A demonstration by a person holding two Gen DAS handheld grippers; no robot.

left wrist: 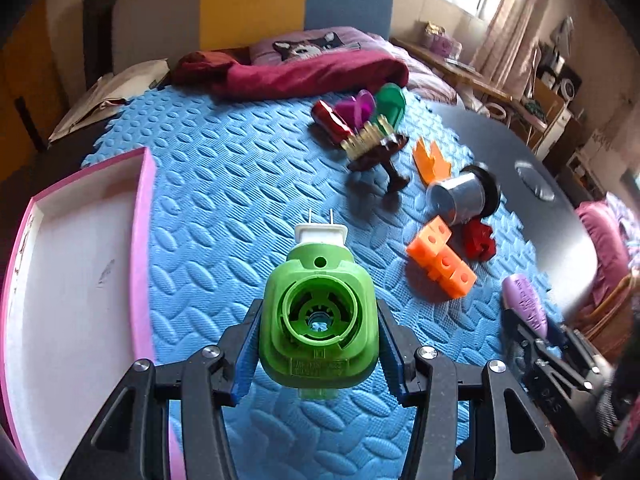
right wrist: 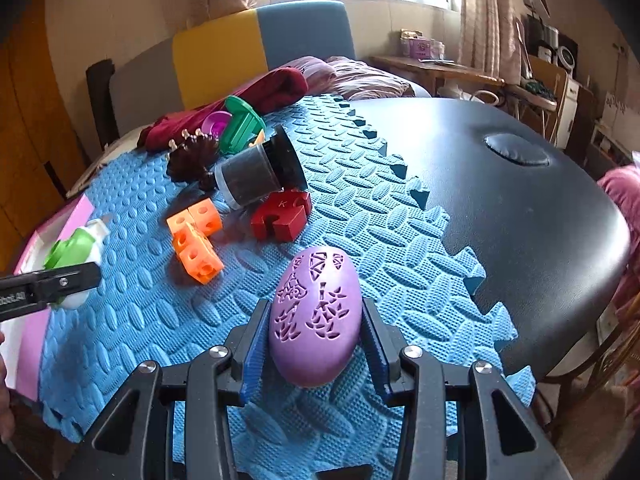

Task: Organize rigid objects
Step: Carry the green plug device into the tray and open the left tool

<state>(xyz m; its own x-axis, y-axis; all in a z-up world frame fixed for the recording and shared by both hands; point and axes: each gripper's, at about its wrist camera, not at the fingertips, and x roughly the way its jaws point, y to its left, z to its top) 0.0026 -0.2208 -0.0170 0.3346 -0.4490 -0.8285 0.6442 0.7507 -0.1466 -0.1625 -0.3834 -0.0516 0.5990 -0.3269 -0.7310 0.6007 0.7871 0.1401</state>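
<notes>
Blue embossed foam mat (left wrist: pixel 224 184): left gripper (left wrist: pixel 318 334) clamps a glossy green plug-in (left wrist: pixel 318 320) beside it; only right view shows right gripper (right wrist: pixel 314 334) squeezing a perforated purple egg (right wrist: pixel 316 316).

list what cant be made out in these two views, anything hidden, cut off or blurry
- Left wrist view: the pink tray is cut off by the left edge; its far side is unseen.
- Left wrist view: the moulded text on the green plug-in device is too small to read.
- Right wrist view: the brown brush is partly hidden by the black-capped jar.
</notes>
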